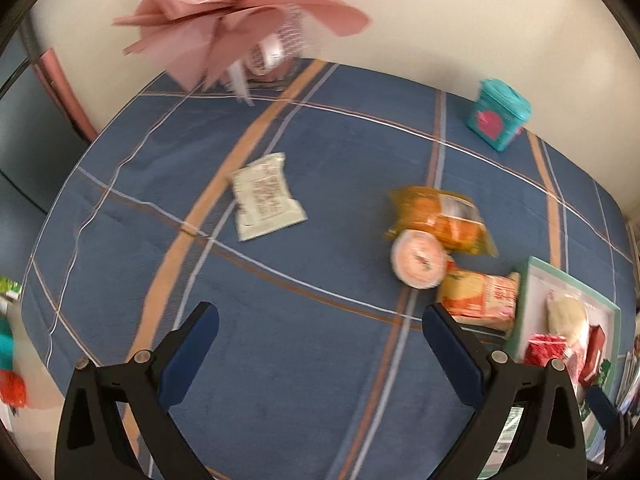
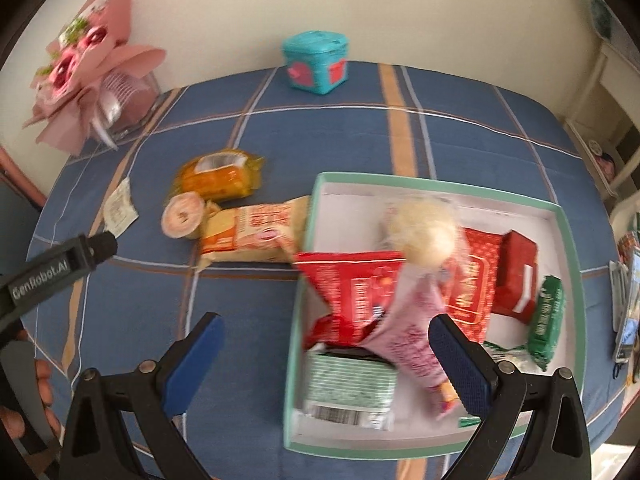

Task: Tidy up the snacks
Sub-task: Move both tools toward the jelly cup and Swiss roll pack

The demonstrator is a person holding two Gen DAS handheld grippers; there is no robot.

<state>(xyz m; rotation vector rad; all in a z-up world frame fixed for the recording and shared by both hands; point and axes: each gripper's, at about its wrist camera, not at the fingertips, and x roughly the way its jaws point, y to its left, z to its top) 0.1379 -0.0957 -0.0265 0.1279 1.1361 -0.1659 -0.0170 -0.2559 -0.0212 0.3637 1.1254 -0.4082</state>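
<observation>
Roughly half done, by the look of it: the green-rimmed box (image 2: 568,240) already holds several red, green and pink packets, while the white sachet (image 1: 267,196), orange bag (image 1: 440,216), round cup (image 1: 418,259) and biscuit pack (image 2: 250,232) lie on the worktop (image 1: 320,340). Both the left gripper (image 1: 320,354) and right gripper (image 2: 326,358) have fingers spread wide, holding nothing.

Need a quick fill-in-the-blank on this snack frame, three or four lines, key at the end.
1. The green-rimmed box already holds several ____.
2. The round pink cup lies on the ____, outside the box.
3. Both the left tongs and the right tongs are ____ and hold nothing.
4. The white packet lies apart from the other snacks, nearest the pink ____.

Missing words: snacks; tablecloth; open; bouquet
</observation>
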